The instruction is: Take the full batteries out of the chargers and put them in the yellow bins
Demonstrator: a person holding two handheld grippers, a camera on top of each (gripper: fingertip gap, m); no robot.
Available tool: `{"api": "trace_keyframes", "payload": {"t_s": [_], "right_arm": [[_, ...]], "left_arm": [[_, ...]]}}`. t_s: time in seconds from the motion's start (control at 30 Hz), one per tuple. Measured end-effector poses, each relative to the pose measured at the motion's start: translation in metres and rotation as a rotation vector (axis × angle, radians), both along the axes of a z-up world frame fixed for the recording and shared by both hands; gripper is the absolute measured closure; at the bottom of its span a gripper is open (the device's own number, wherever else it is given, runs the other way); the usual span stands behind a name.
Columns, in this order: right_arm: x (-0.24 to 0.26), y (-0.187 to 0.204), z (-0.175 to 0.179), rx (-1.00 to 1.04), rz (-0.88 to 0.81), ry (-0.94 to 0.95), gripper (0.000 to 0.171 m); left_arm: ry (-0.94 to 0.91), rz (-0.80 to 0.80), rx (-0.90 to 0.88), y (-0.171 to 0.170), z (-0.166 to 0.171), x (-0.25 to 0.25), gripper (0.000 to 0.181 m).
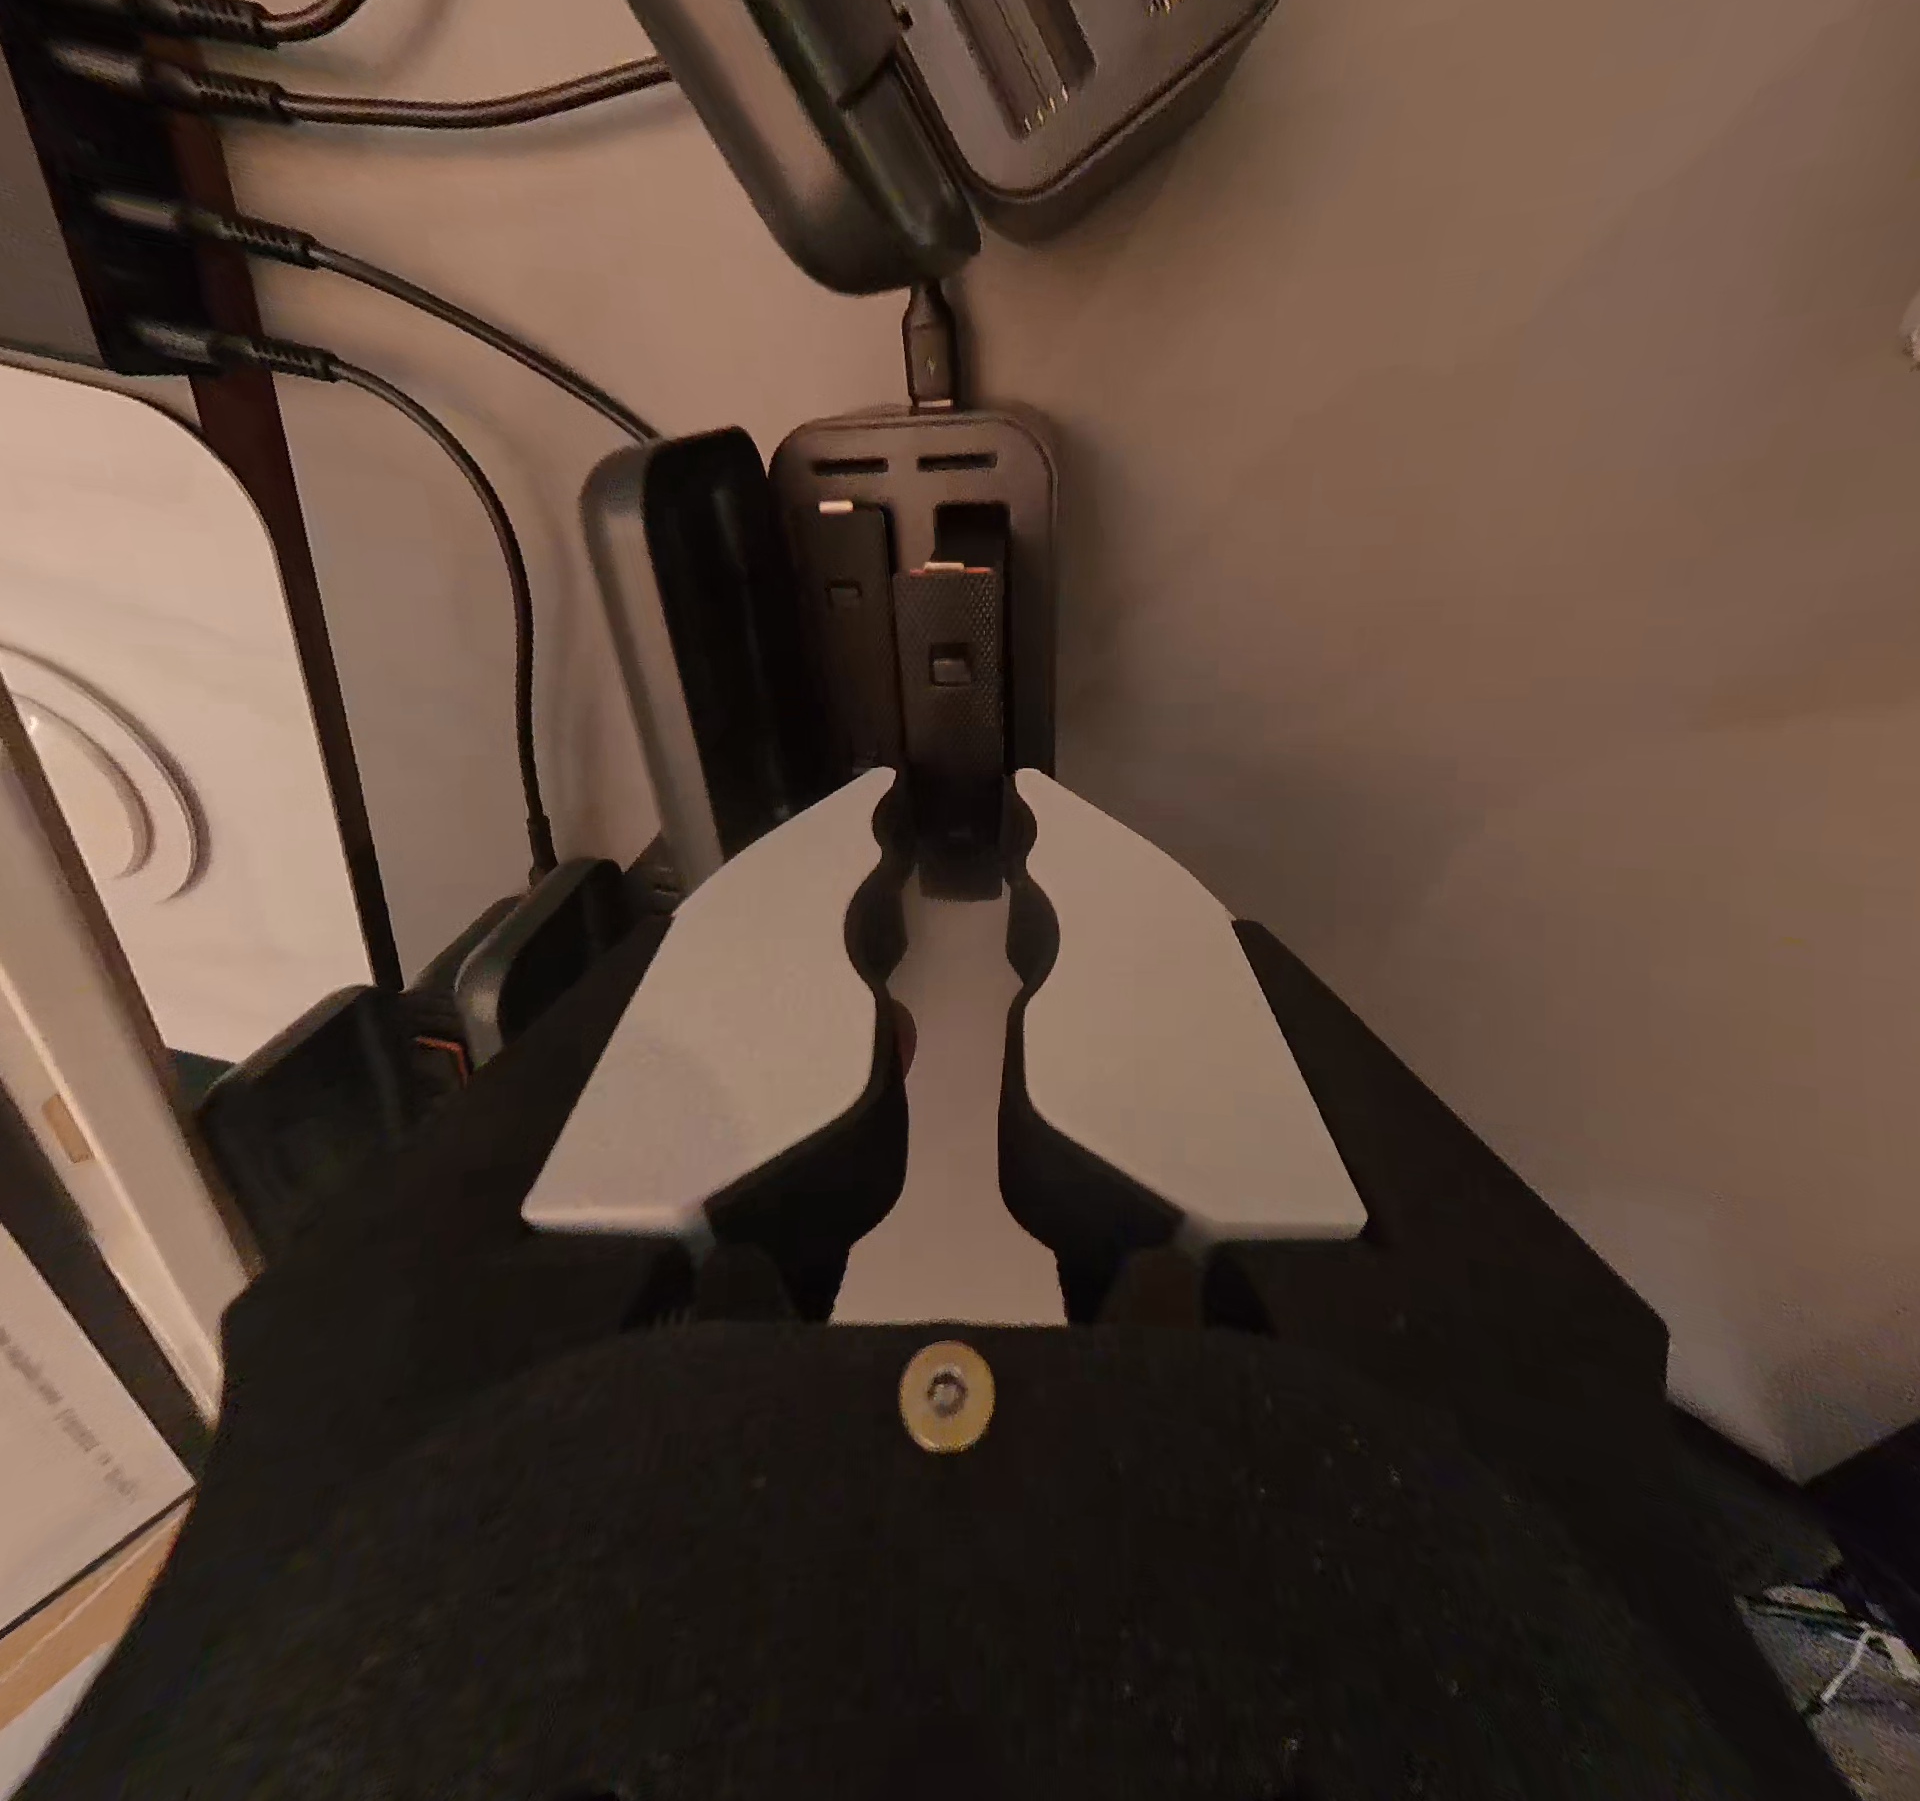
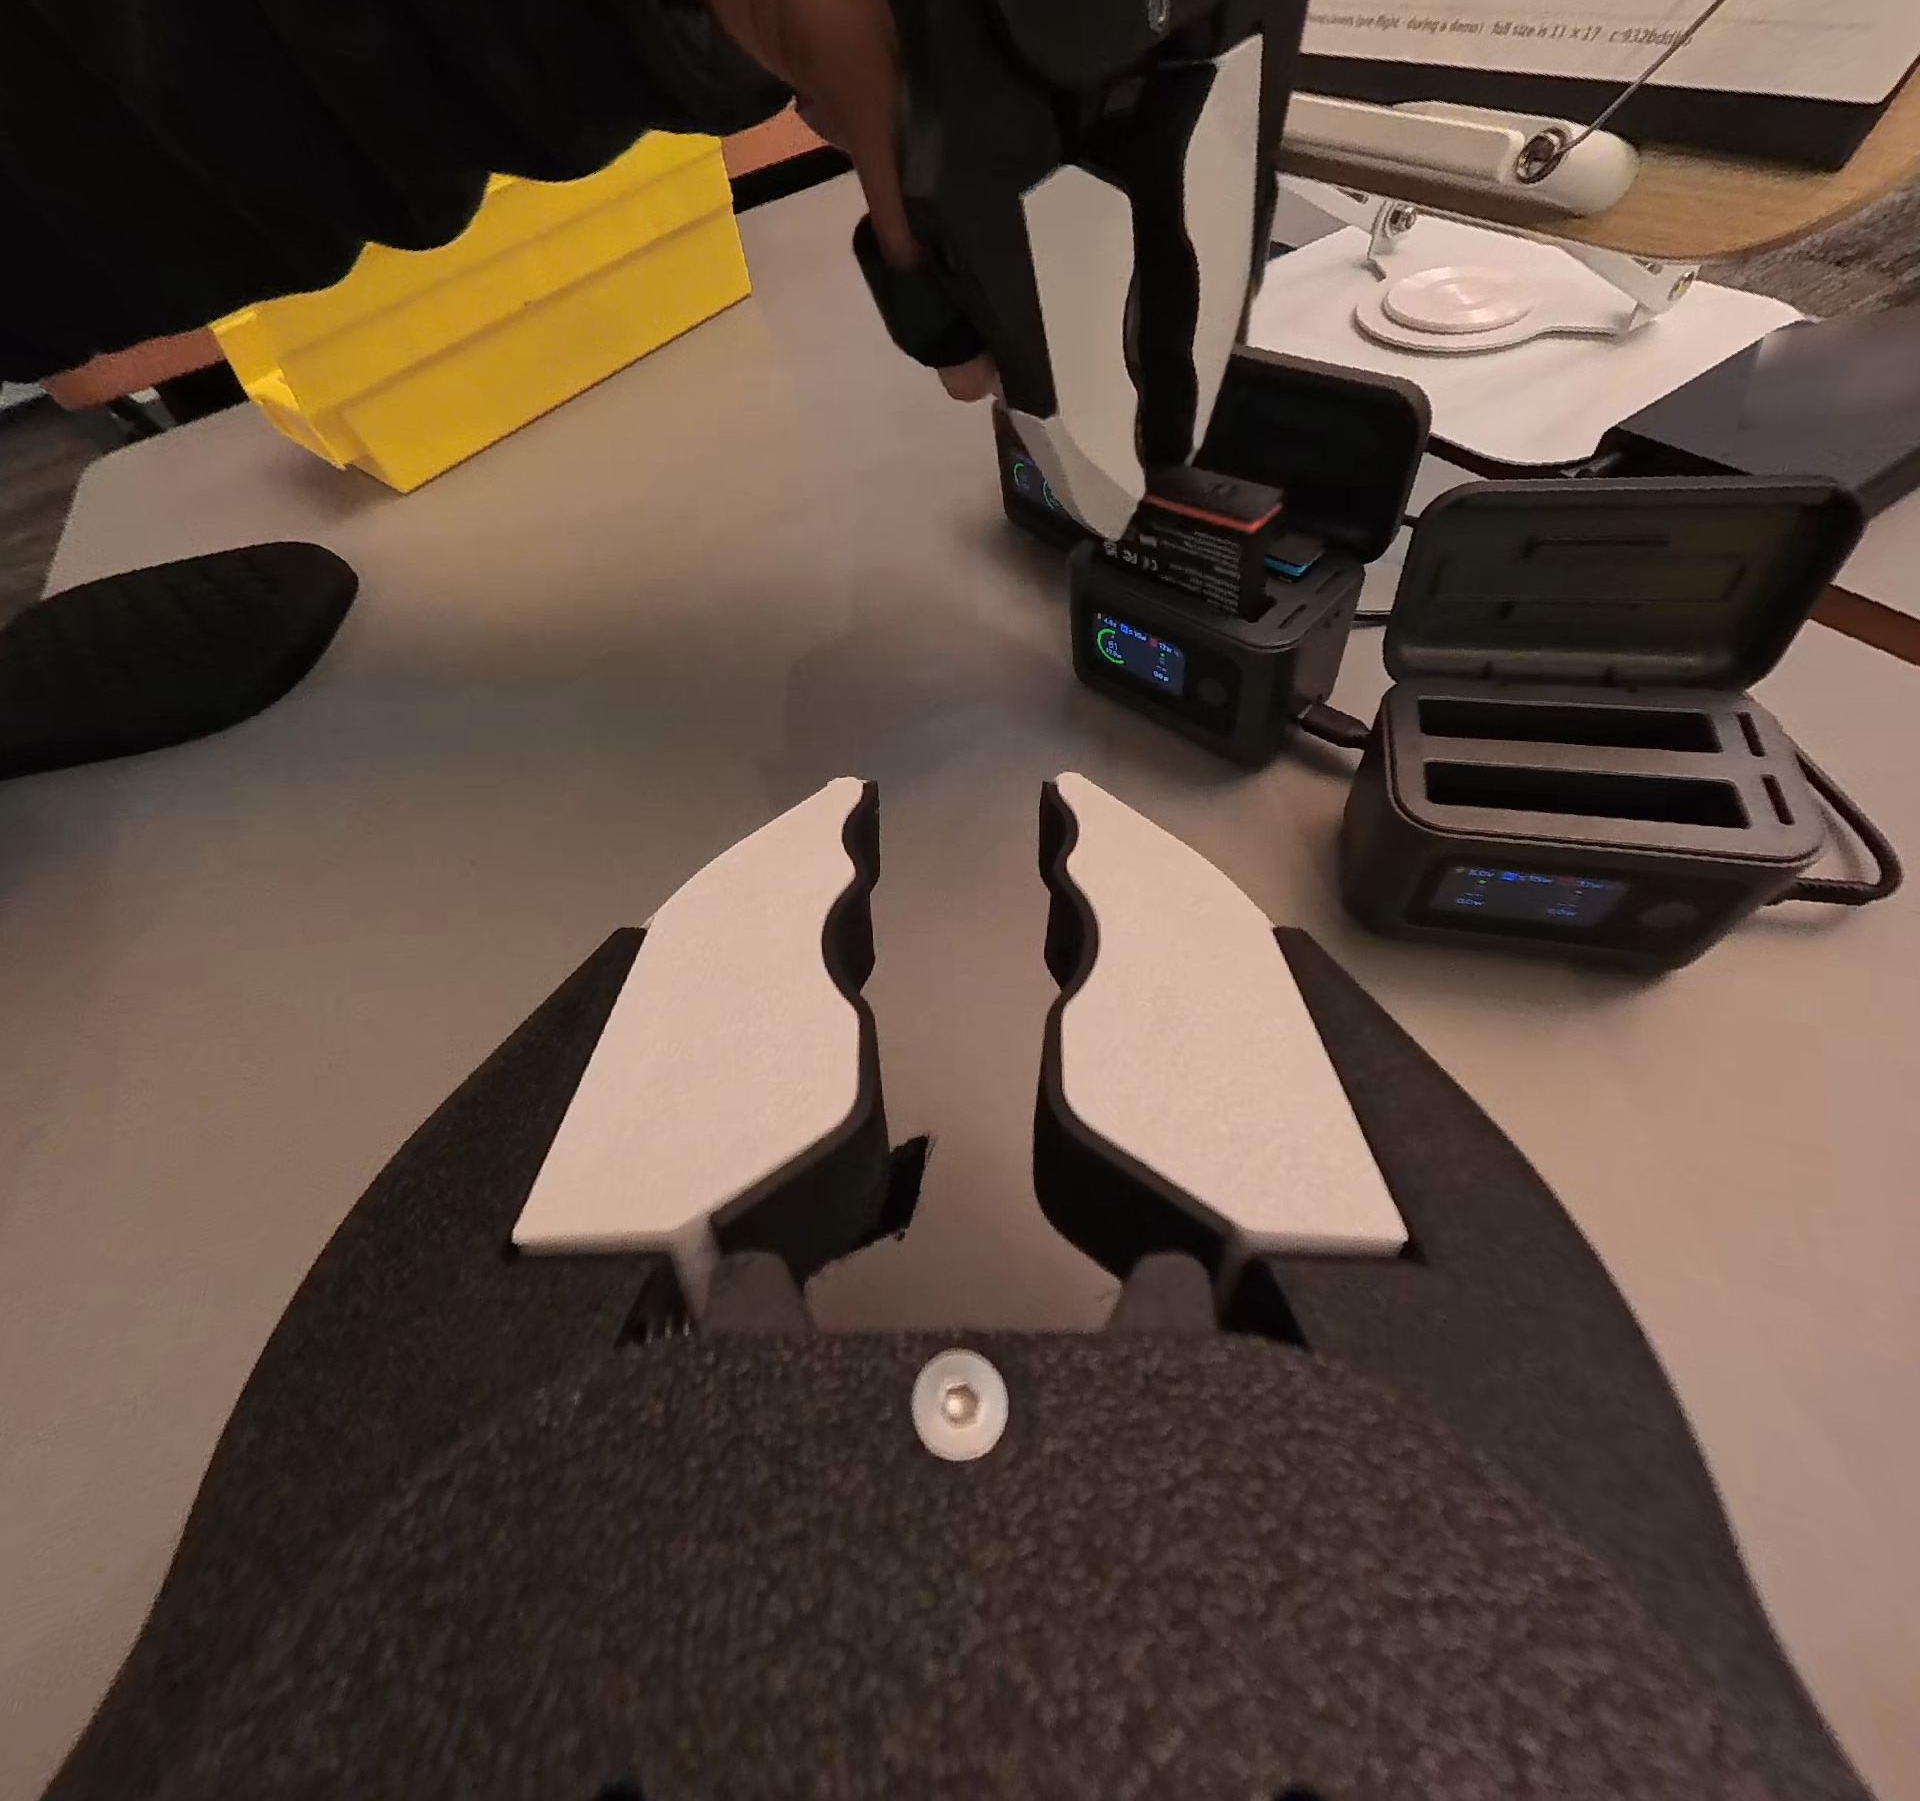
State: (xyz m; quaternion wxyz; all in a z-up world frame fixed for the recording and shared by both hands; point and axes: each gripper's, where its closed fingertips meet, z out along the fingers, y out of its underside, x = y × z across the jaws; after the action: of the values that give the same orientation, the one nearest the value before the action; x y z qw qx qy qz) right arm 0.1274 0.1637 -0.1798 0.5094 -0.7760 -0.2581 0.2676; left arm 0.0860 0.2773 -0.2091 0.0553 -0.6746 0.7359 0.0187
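My left gripper (image 1: 954, 816) is shut on a black battery (image 1: 951, 702) and holds it half out of the right slot of a dark charger (image 1: 1023, 608). A second battery (image 1: 847, 588) sits in the left slot. In the right wrist view the left gripper (image 2: 1143, 494) pinches this red-edged battery (image 2: 1205, 536), tilted above the charger (image 2: 1195, 691), with a blue-edged battery (image 2: 1294, 562) beside it. My right gripper (image 2: 958, 795) is open and empty over the grey table, short of the chargers. A yellow bin (image 2: 499, 317) stands at the far left.
An open charger (image 2: 1558, 816) with two empty slots stands on the right; it also shows in the left wrist view (image 1: 1039, 37). Another charger (image 2: 1023, 494) is partly hidden behind the left gripper. Cables (image 1: 447, 349) run to the chargers. A black textured object (image 2: 156, 650) lies at left.
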Motion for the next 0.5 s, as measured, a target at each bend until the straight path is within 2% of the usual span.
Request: {"api": "trace_keyframes", "payload": {"t_s": [0.27, 0.5], "right_arm": [[-0.001, -0.001, 0.002, 0.006, 0.004, 0.001, 0.142], [0.0, -0.001, 0.004, 0.012, 0.001, 0.006, 0.143]], "left_arm": [[-0.064, -0.015, -0.005, -0.002, -0.002, 0.011, 0.166], [-0.253, 0.01, -0.061, -0.002, -0.002, 0.015, 0.166]]}}
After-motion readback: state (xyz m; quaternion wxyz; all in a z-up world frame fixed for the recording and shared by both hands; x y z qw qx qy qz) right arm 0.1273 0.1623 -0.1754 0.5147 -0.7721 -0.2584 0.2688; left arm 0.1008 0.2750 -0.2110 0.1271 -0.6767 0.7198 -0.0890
